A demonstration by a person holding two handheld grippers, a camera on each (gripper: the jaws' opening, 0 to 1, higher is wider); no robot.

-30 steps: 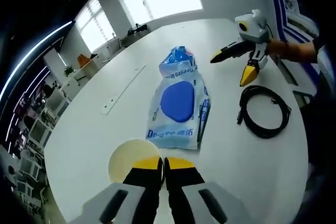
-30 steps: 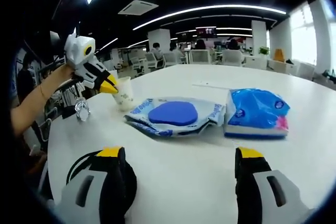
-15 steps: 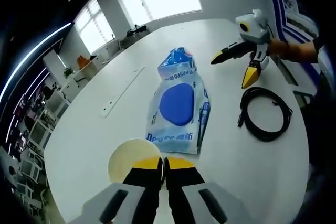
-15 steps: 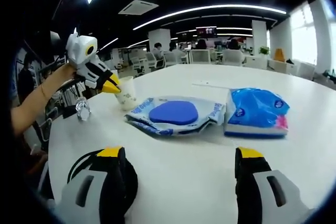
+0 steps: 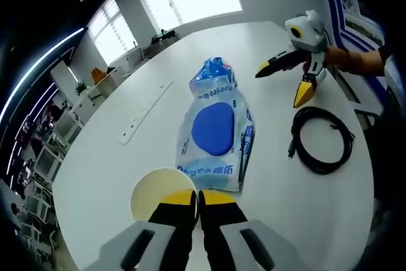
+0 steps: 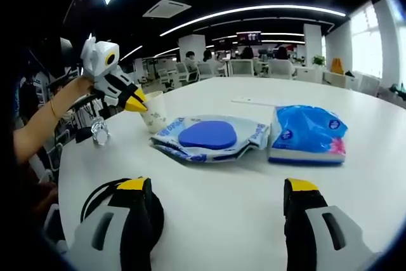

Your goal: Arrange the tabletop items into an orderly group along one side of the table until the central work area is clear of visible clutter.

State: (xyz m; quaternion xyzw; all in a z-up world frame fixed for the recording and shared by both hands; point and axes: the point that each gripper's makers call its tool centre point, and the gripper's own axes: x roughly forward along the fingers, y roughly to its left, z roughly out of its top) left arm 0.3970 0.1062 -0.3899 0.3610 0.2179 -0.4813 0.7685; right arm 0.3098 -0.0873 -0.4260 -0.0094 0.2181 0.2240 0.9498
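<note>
Left gripper [image 5: 198, 198] fingers pinching paper cup [image 5: 158, 190] rim, right gripper [image 6: 216, 188] wide open, wipes pack [image 5: 214, 132] lengthwise toward windows

- One paper cup [image 5: 160, 188], cream inside, at the table's near edge
- One flat wet-wipes pack [image 5: 214, 132] with a blue oval lid
- One blue tissue pack [image 6: 308, 135], lying just beside the wipes
- One coiled black cable [image 5: 320, 139]
- One small clear glass [image 6: 99, 132] near the cup
- One long white strip [image 5: 146, 112] lying flat on the table
- One white table [image 5: 101, 169]
</note>
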